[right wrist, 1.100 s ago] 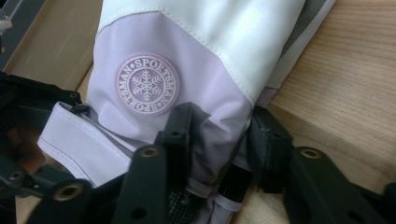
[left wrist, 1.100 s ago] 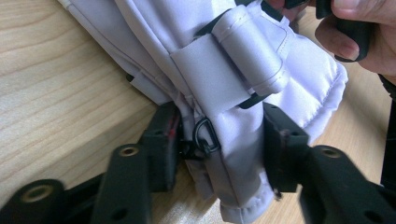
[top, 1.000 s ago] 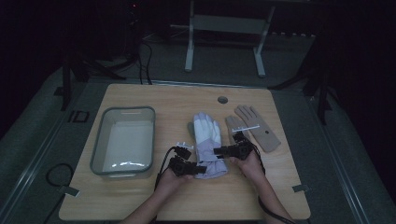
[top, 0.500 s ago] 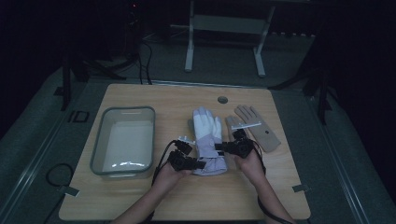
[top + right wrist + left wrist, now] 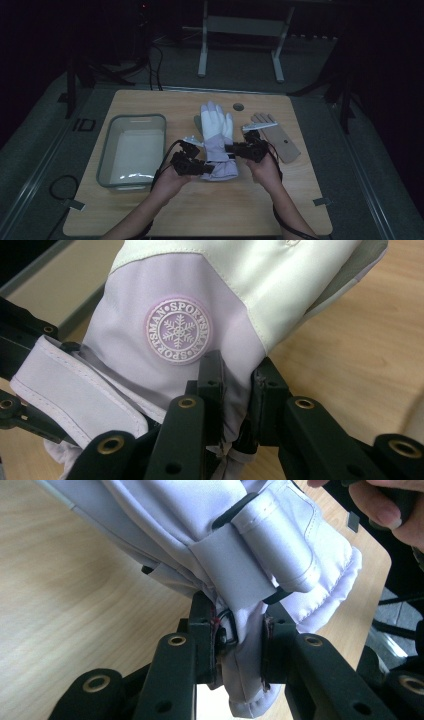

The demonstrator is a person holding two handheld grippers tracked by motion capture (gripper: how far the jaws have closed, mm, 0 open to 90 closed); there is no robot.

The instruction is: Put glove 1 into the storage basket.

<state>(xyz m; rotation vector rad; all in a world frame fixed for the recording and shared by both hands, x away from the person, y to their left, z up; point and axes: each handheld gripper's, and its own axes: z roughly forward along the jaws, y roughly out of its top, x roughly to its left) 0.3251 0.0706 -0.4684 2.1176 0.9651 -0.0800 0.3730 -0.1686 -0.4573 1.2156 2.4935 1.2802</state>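
A white and lilac ski glove (image 5: pixel 216 131) lies in the middle of the wooden table (image 5: pixel 200 215), fingers pointing away from me. Its cuff end is raised off the wood. My left gripper (image 5: pixel 201 168) grips the cuff's left edge. In the left gripper view its pads (image 5: pixel 239 630) pinch the lilac fabric (image 5: pixel 210 525) beside the strap. My right gripper (image 5: pixel 234 149) holds the cuff's right edge; in the right gripper view it (image 5: pixel 235 385) clamps the cloth just under the round snowflake badge (image 5: pixel 178 331). Both pairs of jaws have just been closing, with glove fabric between them.
A clear plastic bin (image 5: pixel 106 150) stands at the left of the table. A flat tan hand-shaped form (image 5: pixel 280 140) lies to the right of the glove. A small round hole (image 5: pixel 238 107) sits near the far edge. A metal stand (image 5: pixel 240 30) is on the floor beyond.
Both hands have risen and drawn slightly towards me, lifting the glove's cuff end off the table. The jaws of both grippers have tightened on the cuff.
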